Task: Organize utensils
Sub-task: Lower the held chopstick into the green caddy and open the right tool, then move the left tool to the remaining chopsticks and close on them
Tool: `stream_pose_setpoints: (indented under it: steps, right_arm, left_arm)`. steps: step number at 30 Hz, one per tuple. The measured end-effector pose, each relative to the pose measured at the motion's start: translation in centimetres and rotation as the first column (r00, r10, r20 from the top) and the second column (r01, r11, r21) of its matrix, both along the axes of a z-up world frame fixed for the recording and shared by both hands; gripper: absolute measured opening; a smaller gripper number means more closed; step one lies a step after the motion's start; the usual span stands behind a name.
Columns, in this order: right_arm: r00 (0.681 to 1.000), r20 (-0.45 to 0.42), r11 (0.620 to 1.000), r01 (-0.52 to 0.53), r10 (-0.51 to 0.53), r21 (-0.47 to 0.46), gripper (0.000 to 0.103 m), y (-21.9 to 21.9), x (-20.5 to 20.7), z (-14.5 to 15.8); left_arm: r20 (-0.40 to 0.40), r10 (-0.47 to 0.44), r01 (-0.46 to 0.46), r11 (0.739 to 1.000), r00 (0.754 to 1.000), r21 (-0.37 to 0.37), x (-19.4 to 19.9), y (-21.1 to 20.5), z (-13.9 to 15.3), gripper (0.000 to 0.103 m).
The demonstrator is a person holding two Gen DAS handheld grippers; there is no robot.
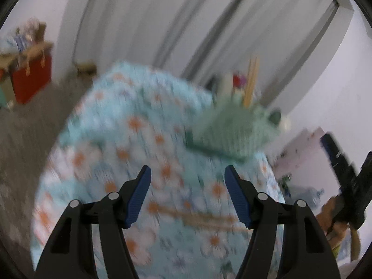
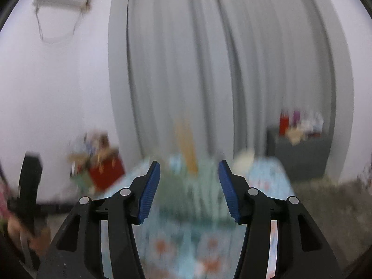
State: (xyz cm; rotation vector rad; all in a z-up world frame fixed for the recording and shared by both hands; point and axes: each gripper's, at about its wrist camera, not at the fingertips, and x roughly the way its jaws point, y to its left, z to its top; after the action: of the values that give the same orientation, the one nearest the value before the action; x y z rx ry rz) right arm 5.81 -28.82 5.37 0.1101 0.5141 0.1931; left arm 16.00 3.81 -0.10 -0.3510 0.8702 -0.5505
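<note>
Both views are blurred by motion. A green slotted utensil holder (image 1: 230,130) stands at the far right of a table with a blue floral cloth (image 1: 121,139), and wooden chopsticks (image 1: 250,81) stand upright in it. Another pair of chopsticks (image 1: 204,218) lies flat on the cloth, just below and between the fingers of my left gripper (image 1: 187,169), which is open and empty. My right gripper (image 2: 189,165) is open with nothing between its pads, and it faces the holder (image 2: 193,193) and its upright chopsticks (image 2: 186,146). A hand carries the right gripper (image 1: 348,181) at the right edge of the left wrist view.
Grey curtains (image 2: 209,69) hang behind the table. A red bag (image 1: 32,79) sits among clutter at the far left. A dark cabinet (image 2: 300,153) with bottles on top stands at the right. Grey floor (image 1: 28,139) surrounds the table.
</note>
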Motion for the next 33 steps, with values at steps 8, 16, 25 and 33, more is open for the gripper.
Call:
stream_pose_setpoints:
  steps: [8, 16, 25, 33]
  right_arm:
    - [0.960, -0.281, 0.998, 0.004, 0.013, 0.060, 0.050, 0.3, -5.2, -6.8]
    - [0.964, -0.267, 0.996, 0.034, -0.009, 0.087, 0.050, 0.0, -7.6, -6.0]
    - [0.960, -0.279, 0.992, 0.036, 0.000, 0.122, 0.050, -0.6, -7.3, -6.5]
    - [0.961, -0.275, 0.992, 0.024, 0.010, 0.120, 0.050, -0.3, -7.2, -6.3]
  left_arm:
    - [-0.271, -0.122, 0.082, 0.985, 0.955, -0.154, -1.6, -3.1, -6.0, 0.051]
    - [-0.443, -0.128, -0.026, 0.945, 0.888, -0.326, -1.0, -4.4, -10.4, 0.051]
    - [-0.486, -0.064, -0.107, 0.943, 0.871, -0.315, -0.6, -3.8, -11.5, 0.016]
    - [-0.468, -0.041, -0.131, 0.935, 0.883, -0.331, -1.2, -2.4, -11.2, 0.011]
